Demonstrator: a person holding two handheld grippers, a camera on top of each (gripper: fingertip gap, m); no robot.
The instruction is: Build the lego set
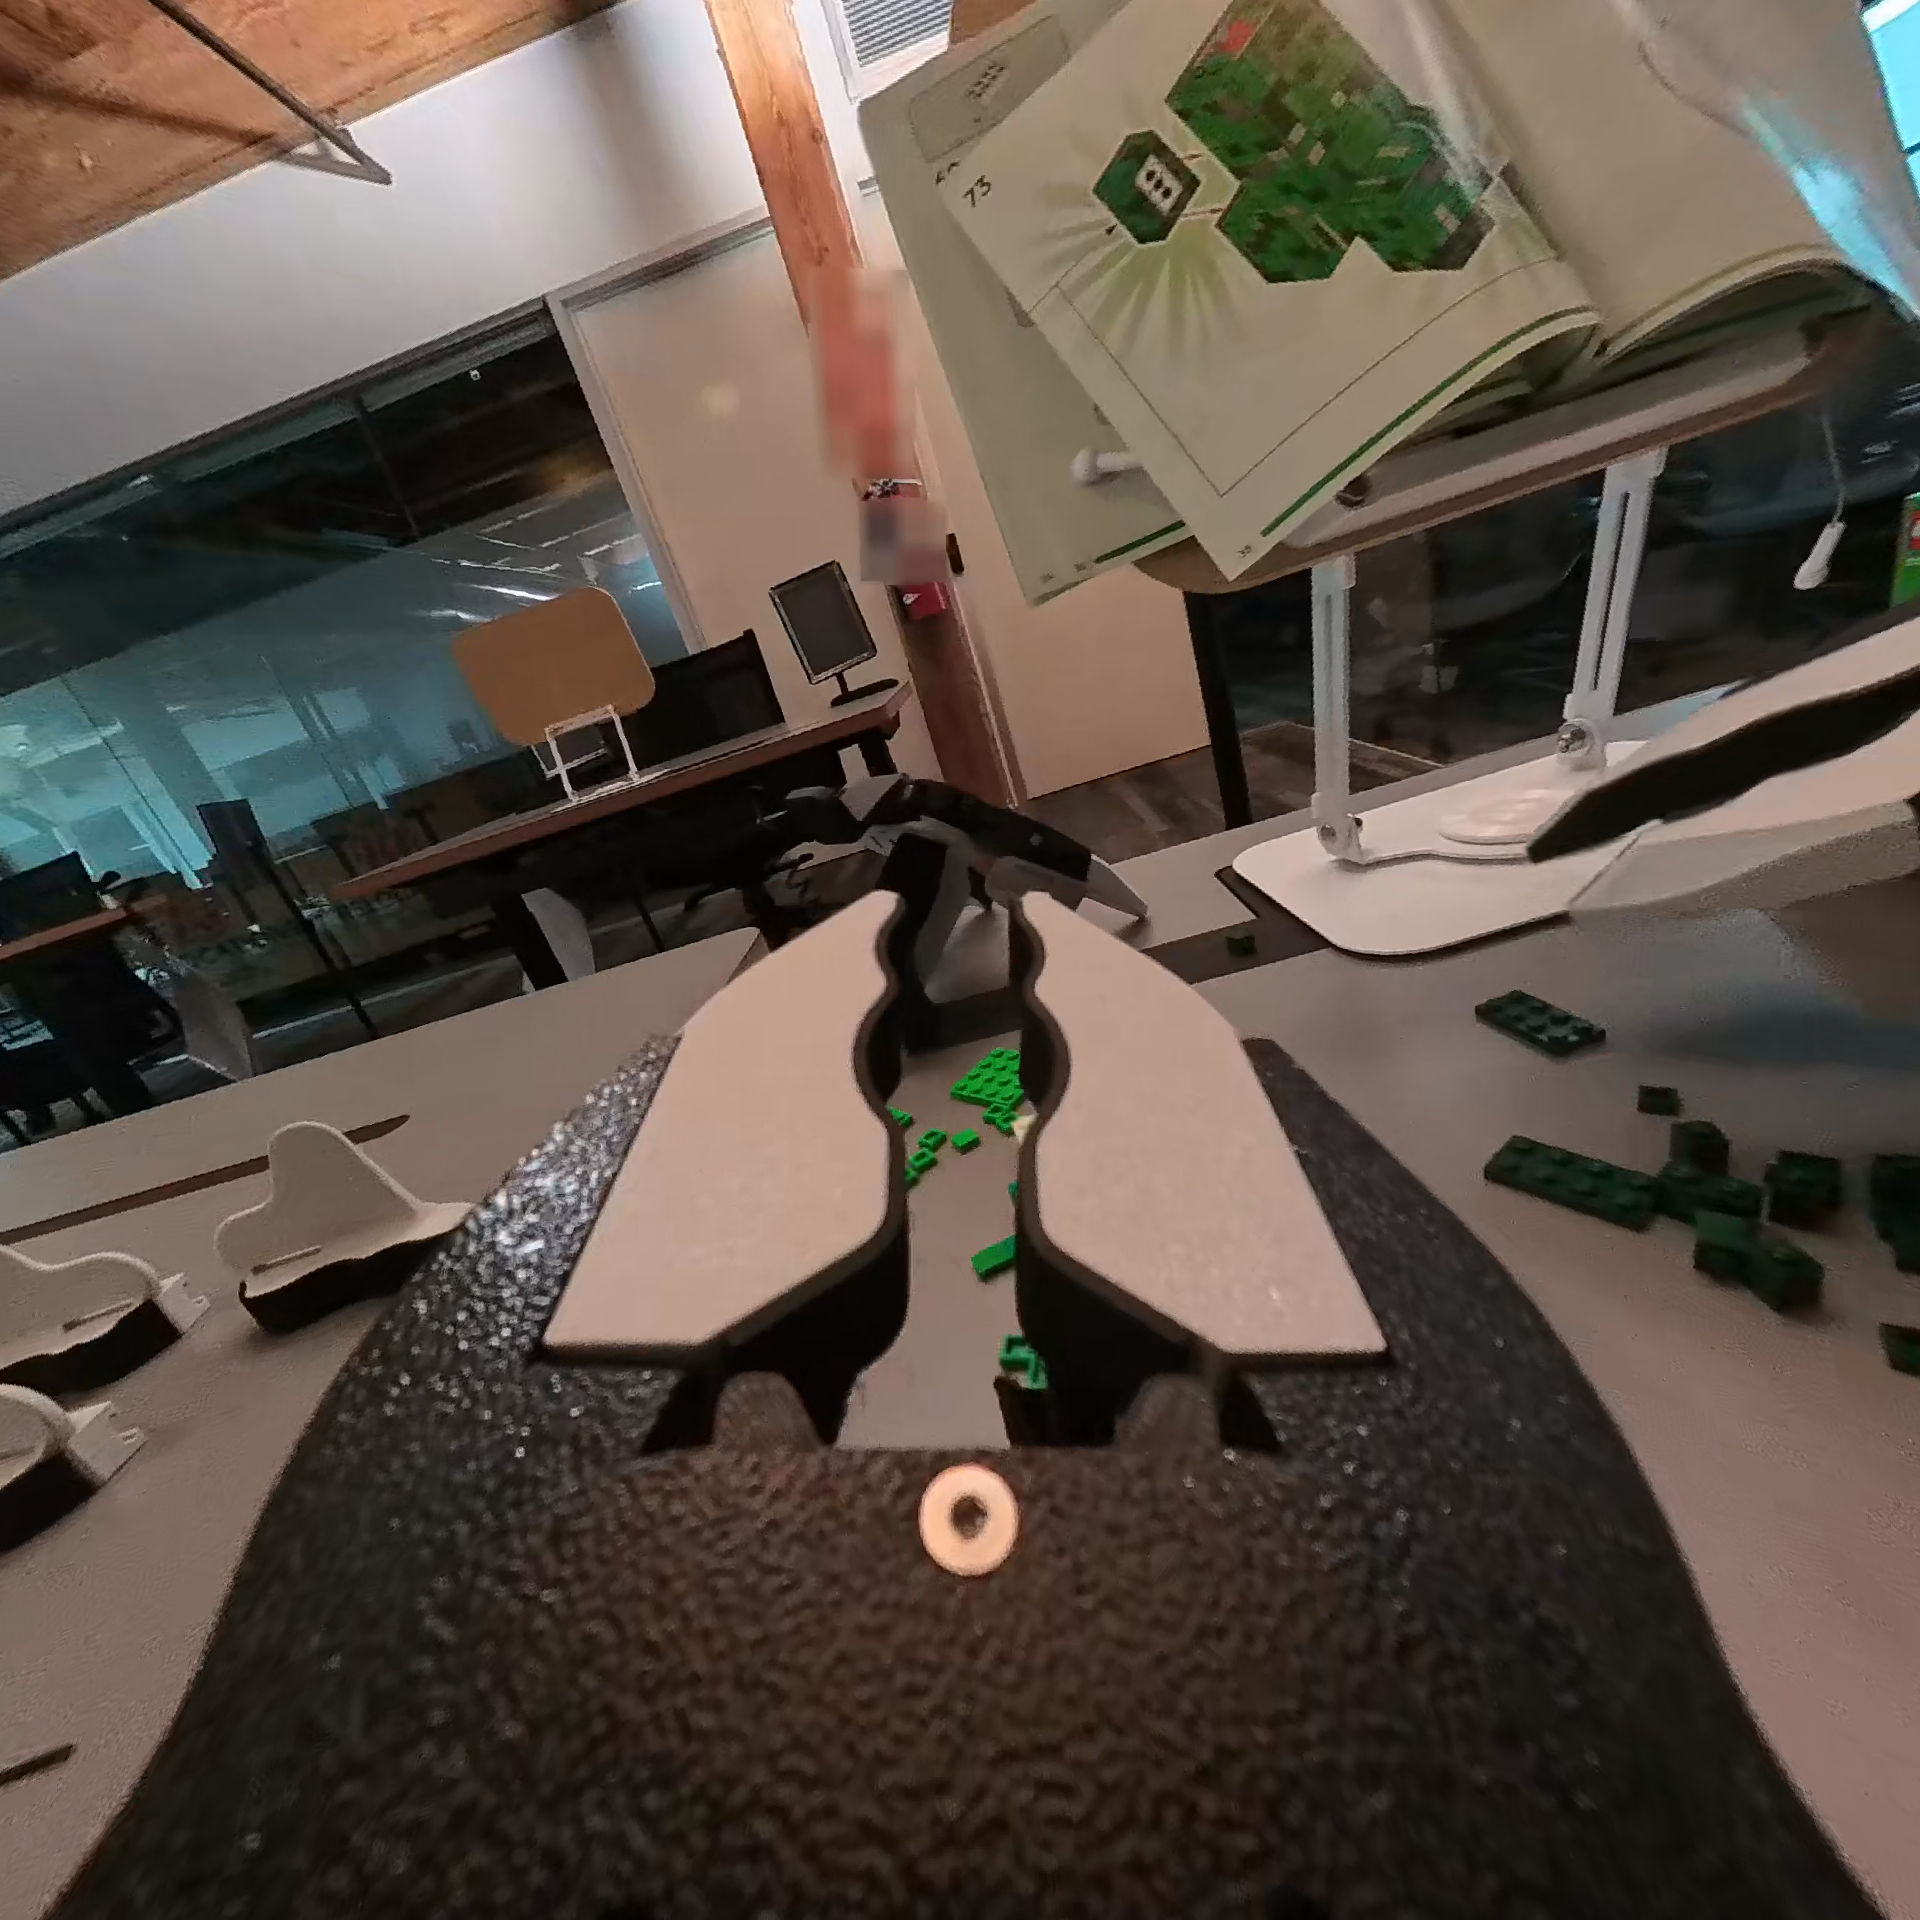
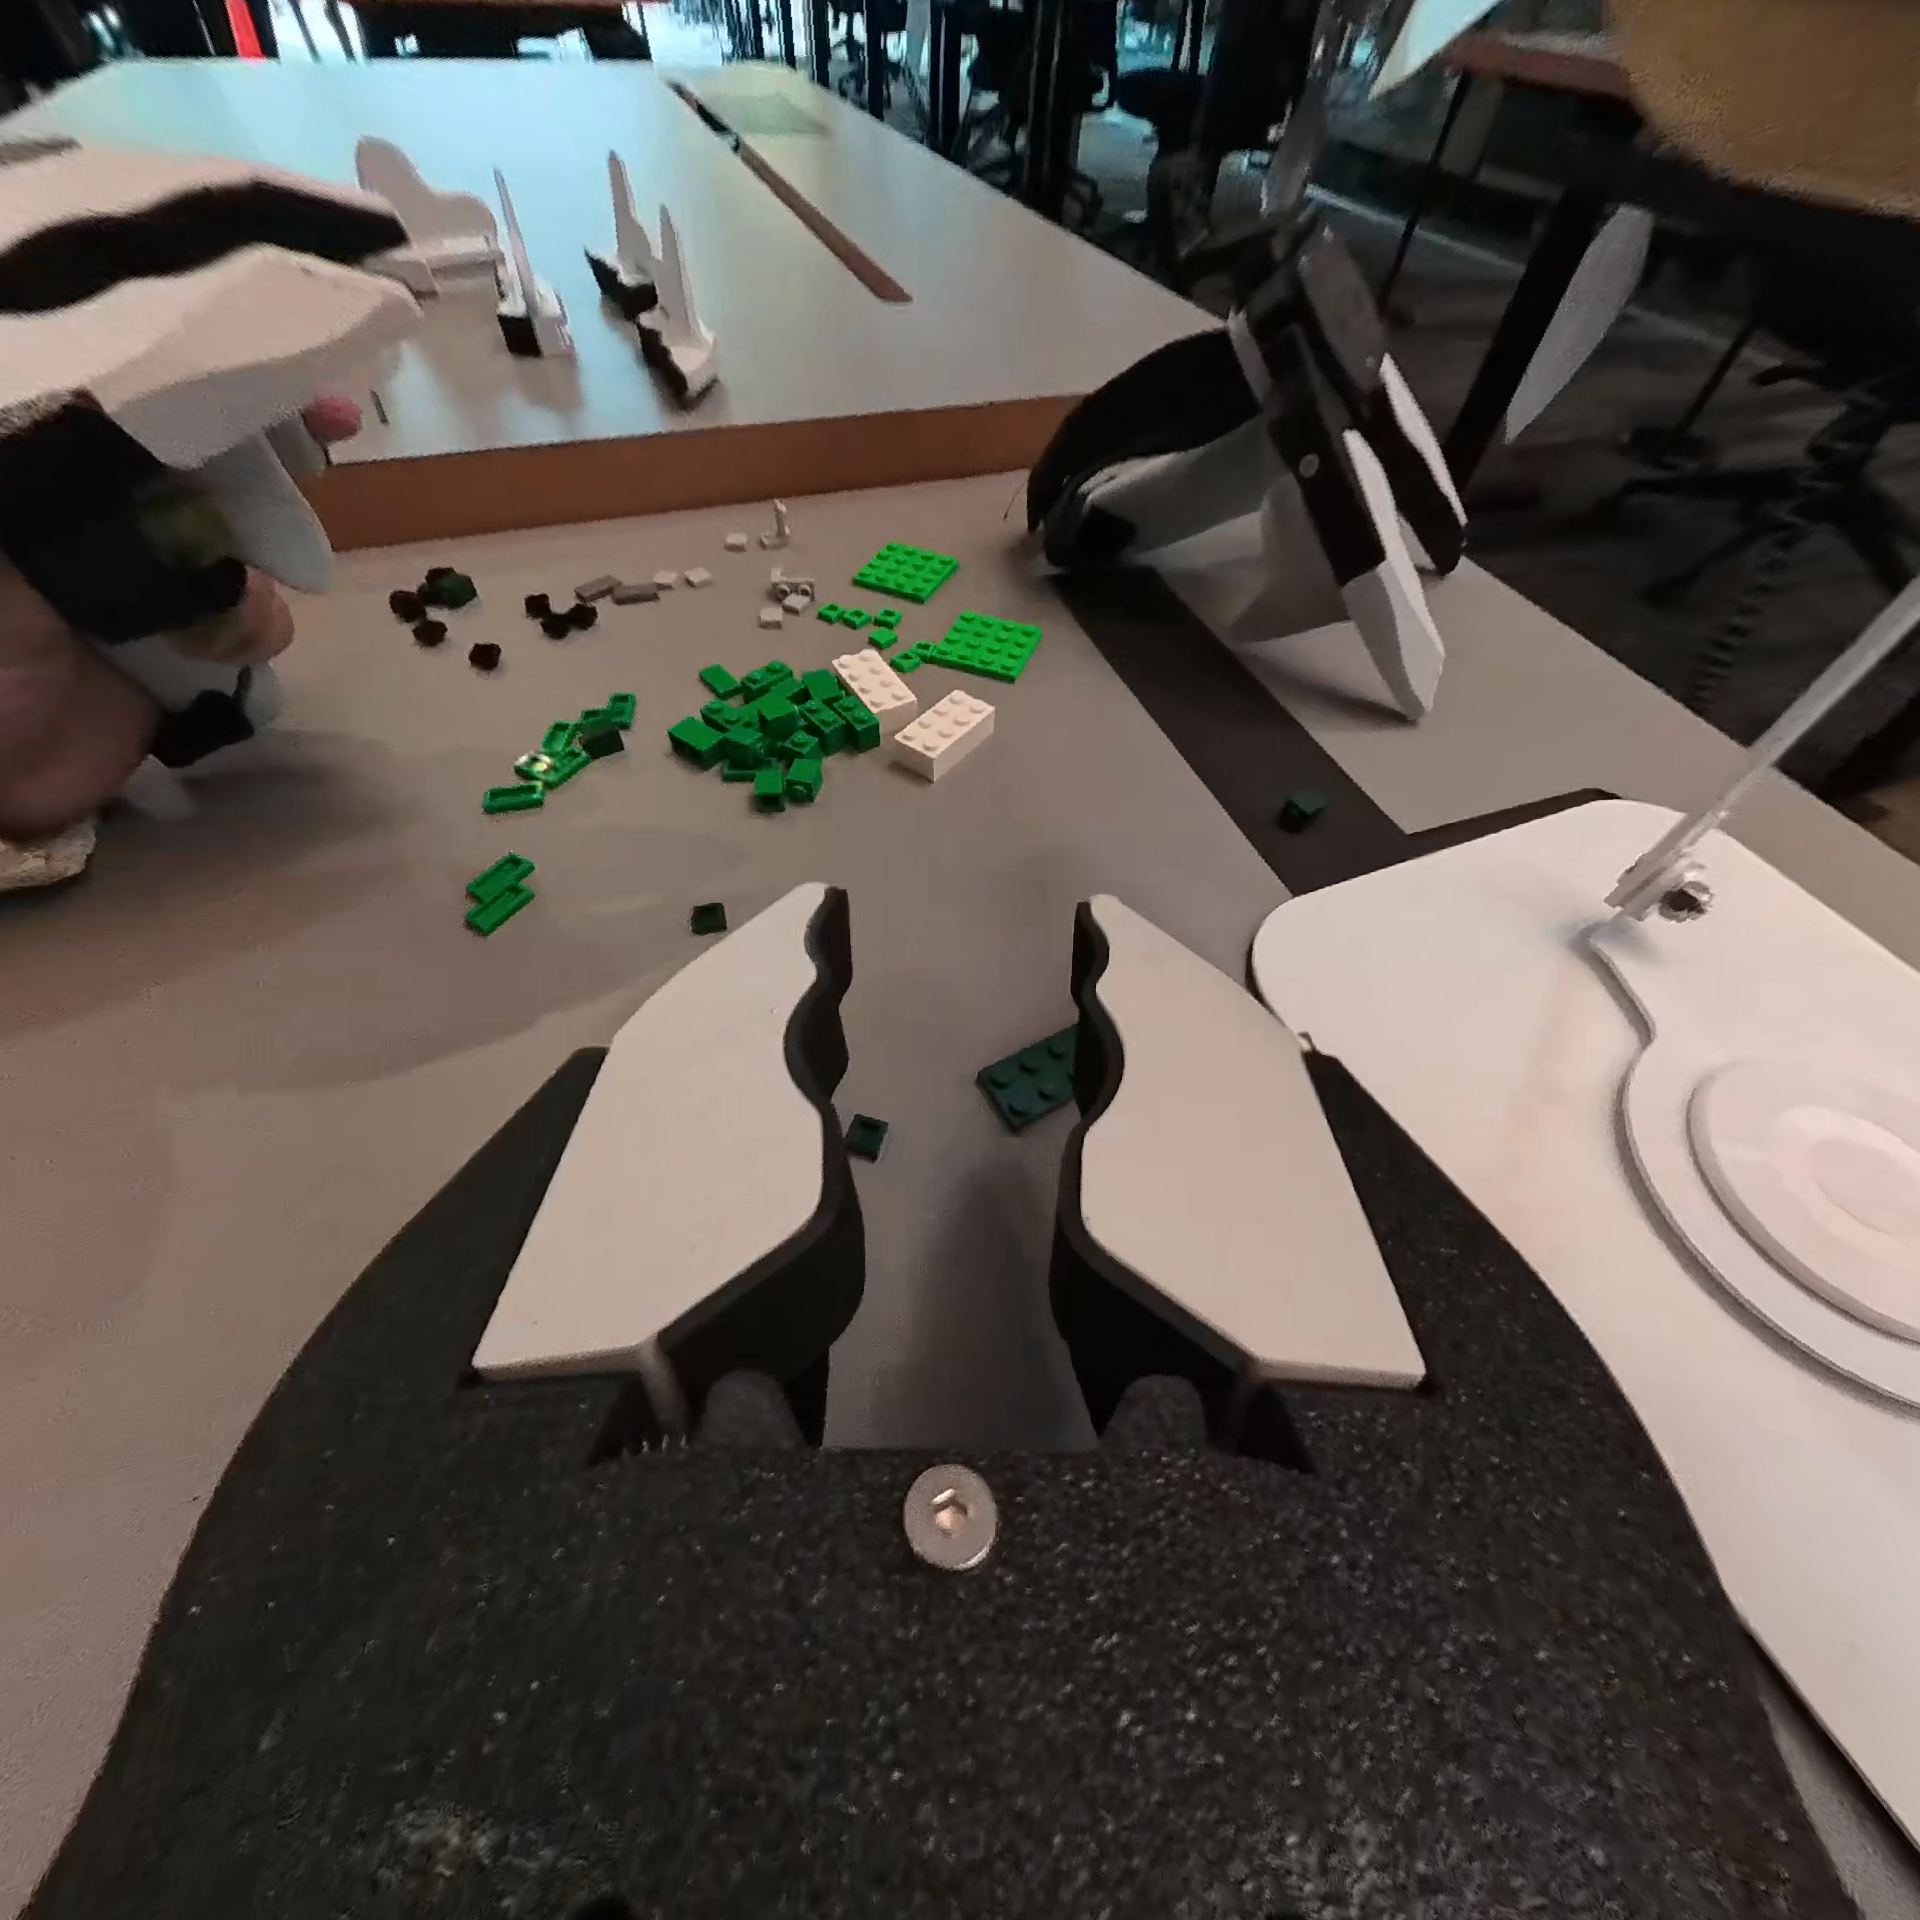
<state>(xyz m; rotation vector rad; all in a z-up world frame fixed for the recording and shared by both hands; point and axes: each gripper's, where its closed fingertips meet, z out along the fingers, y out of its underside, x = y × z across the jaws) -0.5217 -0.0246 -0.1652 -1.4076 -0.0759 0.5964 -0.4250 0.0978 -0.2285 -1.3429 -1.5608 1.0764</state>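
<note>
My left gripper [image 1: 961, 925] hovers low over the grey table [image 1: 1351, 1351], jaws slightly apart and empty; bright green pieces [image 1: 987, 1081] show through the gap. It also shows in the right wrist view [image 2: 400, 270], held by a hand at the far left. My right gripper [image 2: 958, 914] is open and empty above the table, with a dark green plate [image 2: 1029, 1075] beside its right finger; it shows in the left wrist view [image 1: 1558, 873] at the right edge. A pile of bright green bricks [image 2: 774, 727], two white bricks [image 2: 940, 732] and two green plates [image 2: 987, 644] lie ahead of it.
An open instruction booklet [image 1: 1299, 260] rests on a white stand [image 2: 1558, 1091] at the right. Dark green pieces [image 1: 1714, 1205] are scattered near it. Spare gripper fingers [image 2: 644, 291] stand on the far table, and another gripper [image 2: 1299, 468] lies at the back right. Left tips to right tips: about 15 centimeters. My left tips are about 20 centimeters from the dark green plate [image 2: 1029, 1075], my right tips only 6 centimeters. It is also in sight in the left wrist view [image 1: 1554, 1019].
</note>
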